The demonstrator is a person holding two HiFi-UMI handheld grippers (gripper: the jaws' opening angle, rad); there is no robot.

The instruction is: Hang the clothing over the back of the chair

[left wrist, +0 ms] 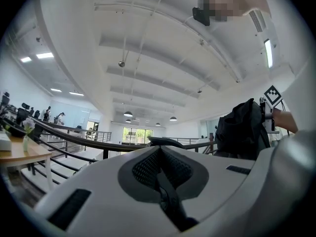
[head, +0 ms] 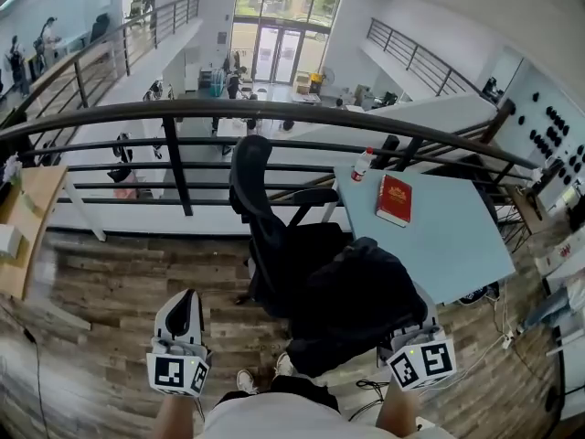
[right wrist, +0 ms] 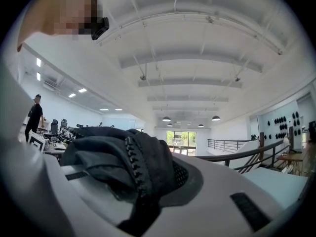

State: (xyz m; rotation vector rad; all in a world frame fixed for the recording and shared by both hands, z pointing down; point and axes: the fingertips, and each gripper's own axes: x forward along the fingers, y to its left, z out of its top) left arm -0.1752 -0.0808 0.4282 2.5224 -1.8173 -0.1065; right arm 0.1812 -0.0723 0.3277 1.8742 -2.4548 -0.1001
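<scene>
The head view shows me the black mesh office chair standing against the dark metal railing, with its back on the rail side. The bundled black zip-up garment hangs at the near right of that chair and covers part of its seat from this angle. It is bunched over my right gripper — from up here I can't see those jaws at all. The right gripper view settles it: the jaws are clamped on a thick fold of the dark cloth, with a zip running down across the grip. My left gripper sits at the near left of the chair, apart from the garment. Its own view shows the jaws pressed together with nothing between them, and beyond them the chair's top edge, with the garment dangling to its right. Only the head view shows what stands right of the chair — a pale blue table carrying a red book and a small white bottle with a red cap.
</scene>
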